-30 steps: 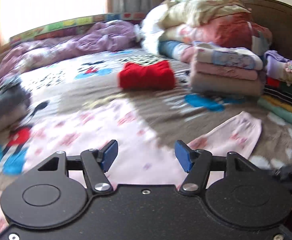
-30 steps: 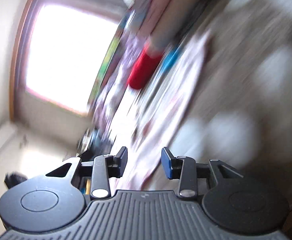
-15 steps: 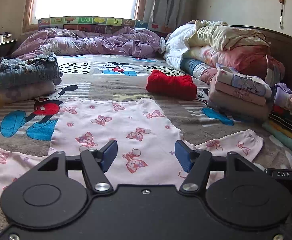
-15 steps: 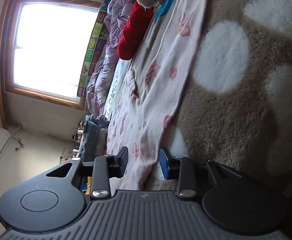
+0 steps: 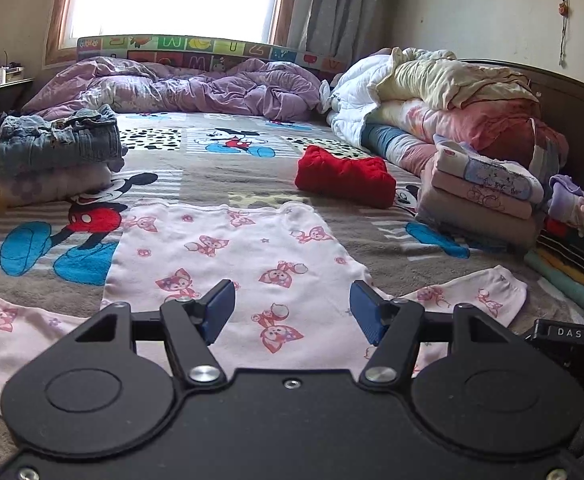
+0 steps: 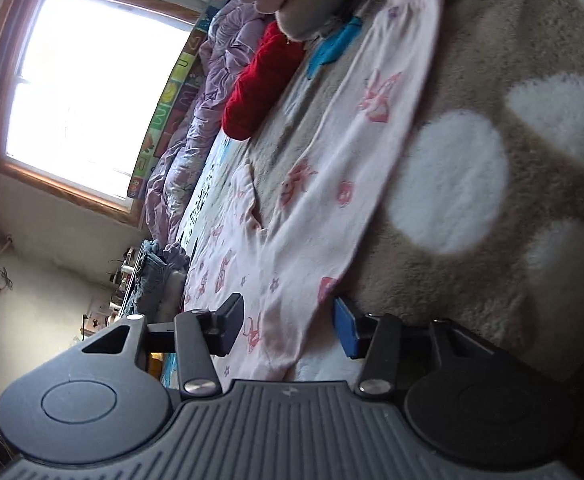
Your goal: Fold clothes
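Lying flat on fuzzy blanket (image 5: 212, 184), soft pink printed top (image 5: 244, 256); both hand-held grippers, left (image 5: 292, 312) and right (image 6: 288, 324), wide, empty

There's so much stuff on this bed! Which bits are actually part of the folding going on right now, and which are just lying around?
In use now:
- pink printed top, spread flat, its sleeve stretched out
- left gripper, open
- right gripper, open around the sleeve's base

Just lying about:
- red folded garment
- folded stack
- denim pile
- purple quilt
- bundled bedding
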Demonstrator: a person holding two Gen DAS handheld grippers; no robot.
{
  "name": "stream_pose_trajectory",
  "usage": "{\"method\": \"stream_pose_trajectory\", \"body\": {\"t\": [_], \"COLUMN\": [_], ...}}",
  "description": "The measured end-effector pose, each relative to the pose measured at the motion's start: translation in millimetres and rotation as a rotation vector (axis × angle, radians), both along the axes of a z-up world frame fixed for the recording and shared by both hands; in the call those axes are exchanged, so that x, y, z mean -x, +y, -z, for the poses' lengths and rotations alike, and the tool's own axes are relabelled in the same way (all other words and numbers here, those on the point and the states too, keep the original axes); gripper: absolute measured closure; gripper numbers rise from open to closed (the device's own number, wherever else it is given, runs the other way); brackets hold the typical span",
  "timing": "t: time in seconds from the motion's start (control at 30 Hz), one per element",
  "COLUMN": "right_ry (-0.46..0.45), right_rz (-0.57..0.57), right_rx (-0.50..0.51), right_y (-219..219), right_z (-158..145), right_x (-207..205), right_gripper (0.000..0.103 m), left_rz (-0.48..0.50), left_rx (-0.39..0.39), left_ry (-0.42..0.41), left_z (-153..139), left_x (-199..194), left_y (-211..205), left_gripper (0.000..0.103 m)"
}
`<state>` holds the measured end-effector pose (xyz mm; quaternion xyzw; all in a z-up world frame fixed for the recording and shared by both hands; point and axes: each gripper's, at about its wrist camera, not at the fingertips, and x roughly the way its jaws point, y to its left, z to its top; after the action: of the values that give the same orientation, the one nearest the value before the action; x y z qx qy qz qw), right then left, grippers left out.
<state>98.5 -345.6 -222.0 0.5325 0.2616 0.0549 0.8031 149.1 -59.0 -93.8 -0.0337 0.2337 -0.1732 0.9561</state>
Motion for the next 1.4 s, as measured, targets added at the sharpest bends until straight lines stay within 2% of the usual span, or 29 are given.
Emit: {"method": "stream_pose_trajectory", "body": {"t": [0.13, 0.2, 0.37, 0.47, 0.53, 0.6, 0.67, 0.87, 0.93, 1.0, 1.07, 1.13, 1.2, 1.3, 1.37, 1.4], "right_ry": [-0.022, -0.034, -0.051, -0.043, -0.038, -0.044, -0.058, -0.043, -0.039, -0.034, -0.029, -0.024, -0.019, -0.064, -0.045, -0.033], "right_rz": [-0.012, -0.02, -0.022, -0.01, 0.014, 0.064, 0.089, 0.077, 0.073, 0.07, 0.066, 0.062, 0.058, 0.096, 0.116, 0.126], "right_rx": [-0.043, -0.095, -0.117, -0.076, -0.059, -0.062, -0.074, -0.058, -0.052, -0.047, -0.042, -0.036, -0.031, -0.074, -0.112, -0.147], "right_y": [4.9, 7.6, 17.6, 21.2, 19.9, 12.6, 4.7, 5.1, 5.2, 5.3, 5.4, 5.6, 5.7, -0.7, -5.5, -7.8], "right_z": [-0.9, 1.2, 2.1, 2.8, 3.6, 4.1, 5.2, 7.4, 8.1, 8.9, 9.6, 10.3, 11.0, 9.8, 16.2, 21.5], "right_x": [-1.3, -0.1, -1.6, -3.6, -1.5, 6.0, 7.6, 4.8, 3.8, 2.9, 1.9, 1.0, 0.0, 18.5, 18.6, 19.0], "right_gripper": [0.053, 0.053, 0.054, 0.064, 0.081, 0.084, 0.092, 0.09, 0.076, 0.071, 0.079, 0.101, 0.101, 0.1, 0.097, 0.099], "left_rz": [0.011, 0.013, 0.023, 0.029, 0.031, 0.031, 0.024, 0.012, 0.019, 0.024, 0.028, 0.03, 0.031, 0.031, 0.026, 0.027], "left_rx": [-0.005, -0.006, -0.02, -0.037, -0.053, -0.063, -0.065, -0.055, -0.054, -0.054, -0.053, -0.05, -0.045, -0.032, -0.024, -0.022], "left_ry": [-0.006, -0.007, -0.003, 0.01, 0.015, 0.018, 0.023, 0.025, 0.025, 0.027, 0.026, 0.024, 0.022, 0.023, 0.025, 0.024], "left_z": [-0.7, -0.7, 2.0, 6.8, 9.1, 10.8, 12.6, 11.7, 11.9, 12.5, 12.2, 11.3, 10.5, 10.2, 10.1, 9.5], "left_x": [1.8, 2.3, 2.6, 0.8, -0.9, -2.6, -5.7, -10.3, -7.8, -6.0, -4.3, -3.4, -3.1, -3.2, -3.9, -3.8], "left_y": [-4.1, -5.8, -12.6, -19.3, -23.4, -25.5, -26.1, -27.2, -27.9, -28.6, -28.5, -27.7, -26.6, -22.6, -20.4, -19.5], "left_gripper": [0.04, 0.04, 0.04, 0.04, 0.04, 0.04, 0.04, 0.04, 0.04, 0.04, 0.04, 0.04, 0.04, 0.04, 0.04, 0.04]}}
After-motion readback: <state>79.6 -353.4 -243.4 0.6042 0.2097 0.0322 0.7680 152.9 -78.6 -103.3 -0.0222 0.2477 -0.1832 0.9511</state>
